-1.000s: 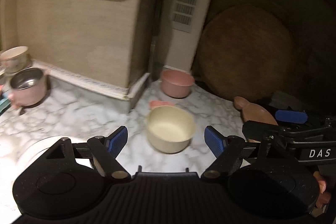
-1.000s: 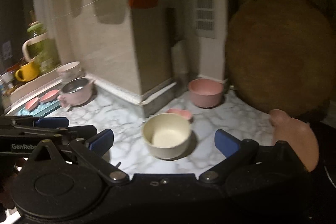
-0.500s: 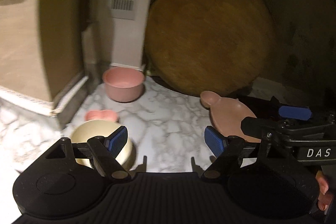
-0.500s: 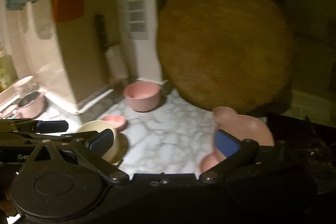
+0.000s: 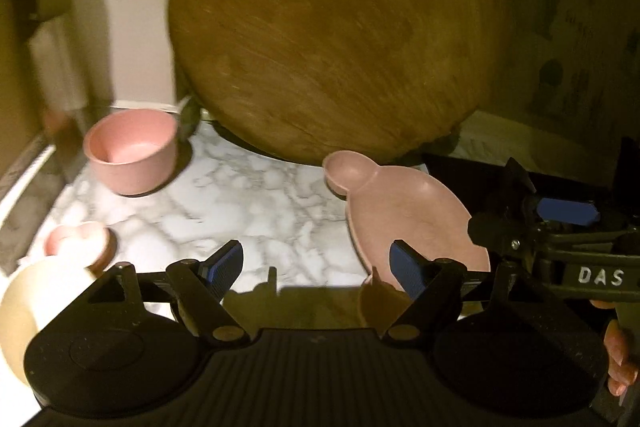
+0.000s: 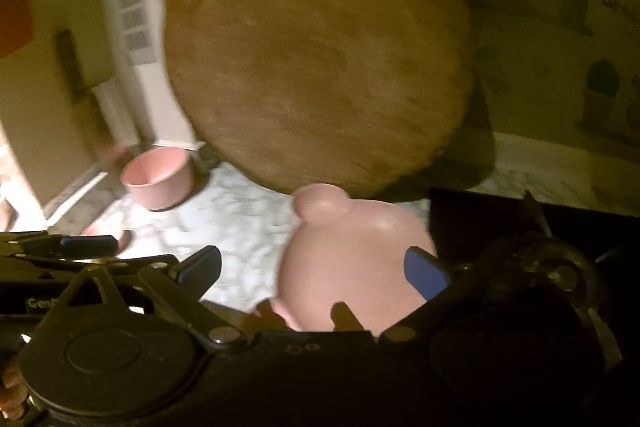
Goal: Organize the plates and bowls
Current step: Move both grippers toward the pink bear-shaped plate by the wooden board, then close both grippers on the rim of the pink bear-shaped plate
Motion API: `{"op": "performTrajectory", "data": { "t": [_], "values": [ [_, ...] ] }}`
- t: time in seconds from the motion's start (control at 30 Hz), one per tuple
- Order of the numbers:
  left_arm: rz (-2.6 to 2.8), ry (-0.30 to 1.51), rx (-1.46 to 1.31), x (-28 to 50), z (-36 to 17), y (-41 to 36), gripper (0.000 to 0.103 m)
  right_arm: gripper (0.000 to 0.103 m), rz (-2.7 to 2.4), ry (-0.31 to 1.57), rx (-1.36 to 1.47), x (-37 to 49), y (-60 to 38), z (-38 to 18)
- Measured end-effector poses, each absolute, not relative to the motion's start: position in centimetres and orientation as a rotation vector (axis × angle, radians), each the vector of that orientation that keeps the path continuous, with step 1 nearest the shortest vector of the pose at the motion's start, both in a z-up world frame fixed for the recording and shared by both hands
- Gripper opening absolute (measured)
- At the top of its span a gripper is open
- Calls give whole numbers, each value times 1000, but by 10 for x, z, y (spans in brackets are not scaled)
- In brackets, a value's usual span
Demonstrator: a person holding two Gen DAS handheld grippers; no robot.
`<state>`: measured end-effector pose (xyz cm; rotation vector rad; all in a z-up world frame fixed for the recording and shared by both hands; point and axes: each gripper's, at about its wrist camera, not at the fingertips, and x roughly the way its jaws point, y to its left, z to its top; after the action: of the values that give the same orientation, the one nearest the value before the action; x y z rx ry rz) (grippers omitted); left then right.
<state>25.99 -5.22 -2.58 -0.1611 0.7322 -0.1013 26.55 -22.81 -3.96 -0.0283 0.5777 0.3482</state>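
Plates and bowls sit scattered on the marble counter (image 5: 240, 211), so a left-to-right pass through the left wrist view sorts them. At the lower left edge of the frame a cream bowl (image 5: 24, 311) is half hidden behind the tool body; its inside cannot be seen. Just above it, touching or nearly so, lies a small pink heart-shaped dish (image 5: 76, 243), which looks empty. At mid left a pink bowl (image 5: 132, 157) stands upright near the wall, nothing in it. The round wooden board (image 5: 336, 35) fills the upper centre, propped on edge against the back wall, probably to keep the counter free. At lower right centre a pink plate with a round ear-like tab (image 5: 400, 215) lies tilted, its far edge seemingly resting on a dark raised surface (image 5: 560, 183); it holds nothing.

The left gripper (image 5: 320, 263) hangs above bare marble with its fingers spread wide and nothing between them. At the right of that frame the right gripper (image 5: 560, 223) shows side-on beside the plate.

In the right wrist view the same pink bowl (image 6: 158, 177) sits at mid left, the board (image 6: 316, 51) at centre, and the plate (image 6: 352, 259) at lower centre. The right gripper (image 6: 316, 271) has its fingers wide apart with the plate's body lying in the gap, the right pad (image 6: 424, 271) near its rim; whether it touches is unclear. By my reading, it is lining up to take the plate, likely the next piece to gather
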Motion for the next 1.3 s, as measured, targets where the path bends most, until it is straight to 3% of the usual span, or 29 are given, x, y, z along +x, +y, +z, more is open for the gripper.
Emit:
{"op": "performTrajectory", "data": {
  "t": [0.27, 0.57, 0.67, 0.77, 0.9, 0.97, 1.07, 1.3],
  "values": [
    [-124, 809, -149, 302, -56, -76, 80, 81, 266, 682, -2, 317, -269, -68],
    [-133, 890, -199, 337, -81, -83, 80, 71, 287, 768, 31, 356, -284, -90],
    [-143, 901, -202, 343, -88, -86, 79, 57, 300, 797, 33, 367, -284, -96],
    [-150, 919, -213, 350, -94, -89, 62, 49, 303, 828, 44, 379, -286, -101],
    [-151, 928, -233, 356, -99, -89, 48, 42, 294, 849, 39, 389, -286, -106],
    [-145, 939, -245, 359, -101, -88, 37, 34, 294, 861, 53, 393, -288, -109],
    [-140, 945, -268, 363, -103, -86, 31, 25, 288, 882, 78, 397, -292, -113],
    [-117, 980, -318, 369, -109, -83, 13, 12, 280, 890, 81, 401, -292, -114]
  ]
}}
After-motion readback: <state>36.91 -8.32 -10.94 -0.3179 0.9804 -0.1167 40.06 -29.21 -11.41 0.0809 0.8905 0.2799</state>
